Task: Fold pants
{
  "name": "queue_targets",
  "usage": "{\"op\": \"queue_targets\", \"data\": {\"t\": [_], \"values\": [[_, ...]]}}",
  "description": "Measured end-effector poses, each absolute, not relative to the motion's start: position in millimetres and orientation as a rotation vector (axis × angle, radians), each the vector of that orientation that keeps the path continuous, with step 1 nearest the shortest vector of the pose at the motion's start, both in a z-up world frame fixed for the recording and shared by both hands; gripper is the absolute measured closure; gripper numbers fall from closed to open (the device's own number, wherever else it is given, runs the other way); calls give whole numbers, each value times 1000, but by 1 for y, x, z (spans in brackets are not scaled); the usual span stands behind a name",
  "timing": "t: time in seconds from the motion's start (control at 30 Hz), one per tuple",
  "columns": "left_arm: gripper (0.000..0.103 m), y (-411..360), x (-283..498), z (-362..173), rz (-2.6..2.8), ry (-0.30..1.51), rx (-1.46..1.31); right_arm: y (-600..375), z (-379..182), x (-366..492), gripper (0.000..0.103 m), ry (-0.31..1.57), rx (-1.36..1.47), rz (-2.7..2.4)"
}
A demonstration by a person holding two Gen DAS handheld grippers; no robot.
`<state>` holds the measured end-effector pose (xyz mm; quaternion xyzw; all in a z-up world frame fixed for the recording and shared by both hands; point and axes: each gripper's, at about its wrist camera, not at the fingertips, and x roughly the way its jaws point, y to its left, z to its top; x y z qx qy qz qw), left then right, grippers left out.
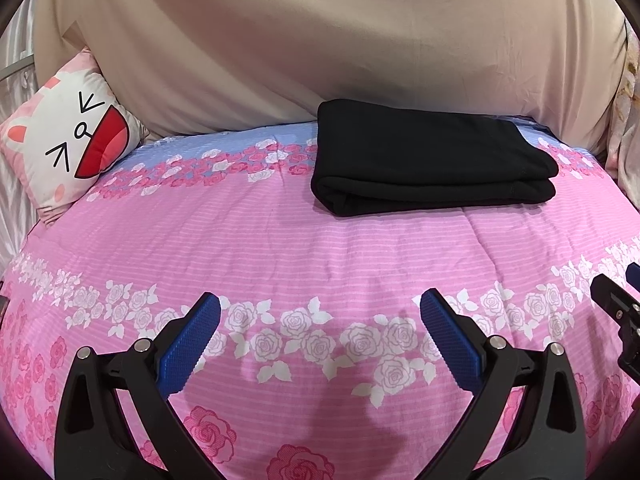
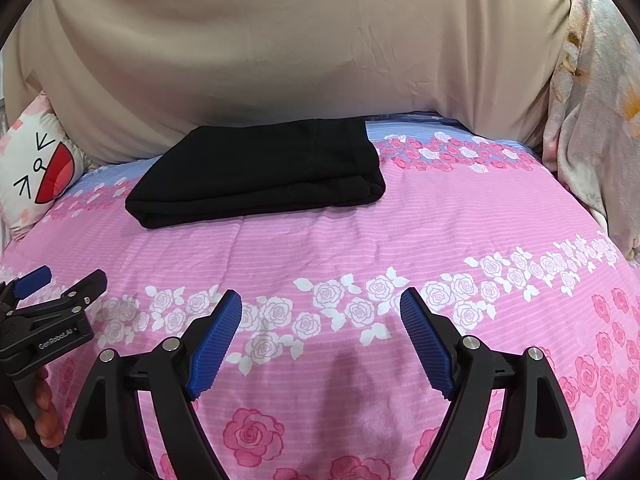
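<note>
In the left wrist view, the left gripper (image 1: 320, 308) fills the bottom of the frame with its two blue-padded fingers (image 1: 188, 344) spread wide apart and nothing between them, only the pink flowered bedspread (image 1: 280, 248) showing in the gap. The black pants (image 1: 432, 156) lie folded into a thick, neat rectangle in the upper right-centre of the frame, on the far part of the bedspread where its pattern turns blue, well apart from the fingers. Just behind the pants rises a large beige cushion (image 1: 320, 40) that fills the top of the picture. A pillow with a cartoon cat face (image 1: 68, 136) leans at the upper left. At the right edge, part of the right gripper (image 1: 618, 300) pokes in above the bedspread. In the right wrist view, the right gripper (image 2: 320, 312) sits at the bottom centre with its blue pads standing wide open and empty over a band of white roses. The folded pants (image 2: 260, 168) now appear in the upper left-centre, flat on the bedspread (image 2: 440, 220) in front of the beige cushion (image 2: 300, 40), far from the fingers. The cat pillow (image 2: 36, 168) shows at the left edge, and a pale flowered blanket (image 2: 592, 120) hangs at the right. At the lower left the left gripper (image 2: 60, 280) comes in from the side, also parted, with a hand (image 2: 40, 412) holding its grip below.
</note>
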<state>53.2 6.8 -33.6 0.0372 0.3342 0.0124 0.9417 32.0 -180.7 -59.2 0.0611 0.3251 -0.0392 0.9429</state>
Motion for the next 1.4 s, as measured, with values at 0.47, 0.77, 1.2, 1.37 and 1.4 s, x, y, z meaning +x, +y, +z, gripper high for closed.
{"op": "queue_targets", "data": {"t": [0.47,0.77,1.2,1.37,1.4], "values": [[5,6,42,-8,14,619,92,-187,-46,26,24,617,141,-81],[5,3,47,-4,14,639,69,-186,-41,29,24,605,126,-72],[5,-3,41,-1,26,621,107,-183,-43,27,24,610,129,-75],[5,-4,41,-1,24,621,107,-181,-44,28,24,613,132,-76],[5,-3,41,-1,20,621,105,-181,-44,28,24,614,131,-76]]}}
